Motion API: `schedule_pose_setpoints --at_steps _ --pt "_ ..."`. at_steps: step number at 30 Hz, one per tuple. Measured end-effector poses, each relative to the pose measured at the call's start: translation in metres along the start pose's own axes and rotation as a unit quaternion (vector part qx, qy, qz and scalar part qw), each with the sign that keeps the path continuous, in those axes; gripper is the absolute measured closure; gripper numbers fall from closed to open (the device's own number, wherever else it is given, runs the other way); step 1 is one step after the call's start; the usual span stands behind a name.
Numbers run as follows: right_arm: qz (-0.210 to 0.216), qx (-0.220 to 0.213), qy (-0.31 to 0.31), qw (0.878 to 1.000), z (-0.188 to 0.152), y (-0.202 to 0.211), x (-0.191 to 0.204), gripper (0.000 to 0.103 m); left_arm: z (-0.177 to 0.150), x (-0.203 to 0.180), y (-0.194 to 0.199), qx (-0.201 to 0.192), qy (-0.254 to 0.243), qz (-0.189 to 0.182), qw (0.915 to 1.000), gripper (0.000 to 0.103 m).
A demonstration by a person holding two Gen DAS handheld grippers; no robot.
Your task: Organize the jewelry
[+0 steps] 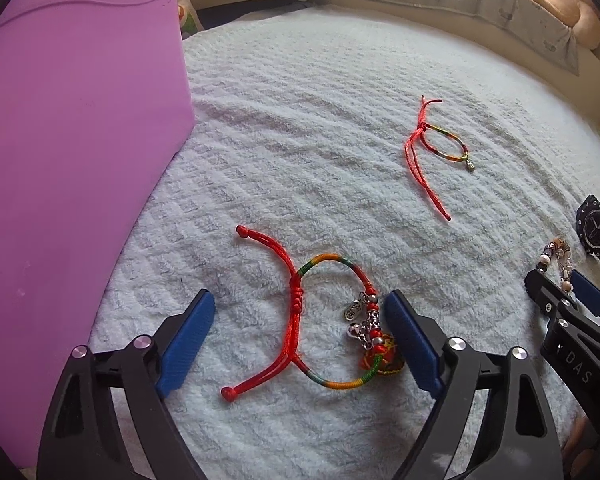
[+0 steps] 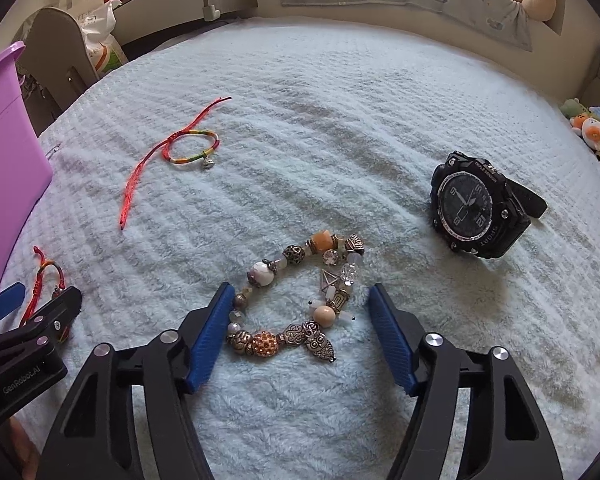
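Observation:
My left gripper [image 1: 300, 308] is open, its blue pads on either side of a red and rainbow cord bracelet with charms [image 1: 332, 320] lying on the white towel [image 1: 300, 120]. My right gripper [image 2: 298, 304] is open around a beaded charm bracelet [image 2: 296, 300] on the towel [image 2: 340, 120]. A smaller red cord bracelet [image 1: 436, 148] lies further out; it also shows in the right wrist view [image 2: 180, 148]. A black sport watch [image 2: 476, 208] stands to the right, also seen in the left wrist view [image 1: 596, 228].
A purple plastic bin [image 1: 68, 160] stands close on the left, its corner in the right wrist view [image 2: 8, 128]. Bags and a chair [image 2: 72, 40] stand beyond the towel's far left edge. Plush toys [image 2: 592, 132] lie at the far right.

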State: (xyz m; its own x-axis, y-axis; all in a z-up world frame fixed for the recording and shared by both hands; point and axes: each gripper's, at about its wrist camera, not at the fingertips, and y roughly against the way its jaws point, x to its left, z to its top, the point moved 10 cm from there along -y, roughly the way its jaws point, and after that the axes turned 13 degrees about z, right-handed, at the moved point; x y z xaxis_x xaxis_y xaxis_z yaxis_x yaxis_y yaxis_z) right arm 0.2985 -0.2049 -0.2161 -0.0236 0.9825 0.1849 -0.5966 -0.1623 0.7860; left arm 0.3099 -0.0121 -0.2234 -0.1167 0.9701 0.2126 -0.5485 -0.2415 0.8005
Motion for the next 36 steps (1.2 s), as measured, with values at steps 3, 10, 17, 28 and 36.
schedule_pose_setpoints --at_steps 3,10,17,28,36 --pt "0.003 -0.002 0.007 1.0 0.0 0.002 0.008 0.074 -0.004 0.0 0.008 -0.004 0.0 -0.007 1.0 0.046" --pt "0.052 -0.021 -0.055 0.997 -0.003 0.013 -0.002 0.092 -0.007 0.001 0.017 -0.006 -0.005 -0.021 0.9997 0.086" --pt "0.06 -0.032 -0.068 0.995 -0.013 0.031 0.0 0.092 -0.014 0.005 0.029 0.002 -0.004 -0.041 0.9991 0.089" --pt "0.074 -0.046 -0.089 0.992 -0.02 0.068 0.003 0.092 -0.022 -0.004 0.065 -0.004 -0.031 -0.082 0.9962 0.089" --pt "0.061 -0.057 -0.074 0.994 -0.027 0.097 0.012 0.092 -0.025 0.003 0.099 -0.023 -0.044 -0.096 0.9942 0.089"
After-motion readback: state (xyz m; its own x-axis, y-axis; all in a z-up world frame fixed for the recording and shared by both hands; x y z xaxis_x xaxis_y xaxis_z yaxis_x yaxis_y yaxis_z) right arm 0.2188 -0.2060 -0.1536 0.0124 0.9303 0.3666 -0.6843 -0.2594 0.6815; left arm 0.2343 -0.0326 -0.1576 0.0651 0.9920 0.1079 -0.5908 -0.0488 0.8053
